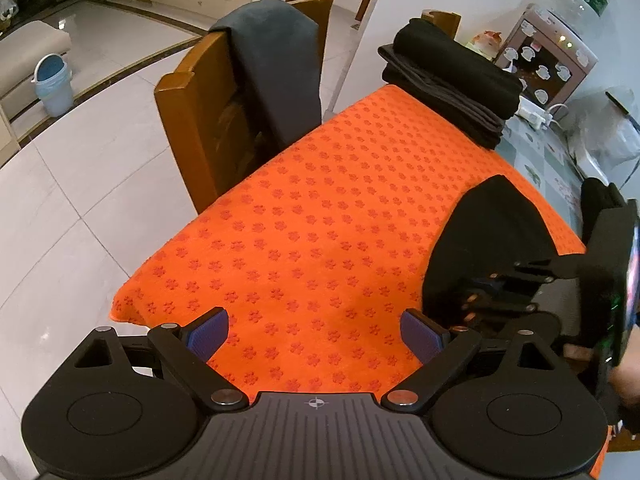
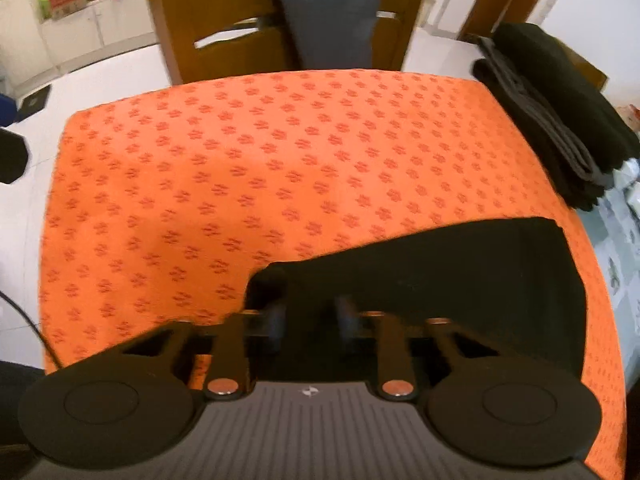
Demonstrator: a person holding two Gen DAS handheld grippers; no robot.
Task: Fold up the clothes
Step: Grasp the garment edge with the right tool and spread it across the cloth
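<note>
A black garment (image 2: pixel 480 272) lies at the near right of the table's orange patterned cloth (image 2: pixel 240 160). My right gripper (image 2: pixel 310 316) is shut on its near left edge, and the fabric bunches up over the left finger. The left wrist view shows the same black garment (image 1: pixel 492 232) with the right gripper (image 1: pixel 476 304) pressed down into it. My left gripper (image 1: pixel 316 332) is open over the bare orange cloth (image 1: pixel 320 200), left of the garment, with nothing between its blue pads (image 1: pixel 208 336).
A stack of folded dark clothes (image 1: pixel 452 80) (image 2: pixel 560 120) sits at the far right corner. A grey garment (image 1: pixel 280 60) (image 2: pixel 332 12) hangs over a wooden chair (image 1: pixel 192 112) behind the table. A water dispenser (image 1: pixel 560 40) stands at the right, a blue bucket (image 1: pixel 54 84) on the floor.
</note>
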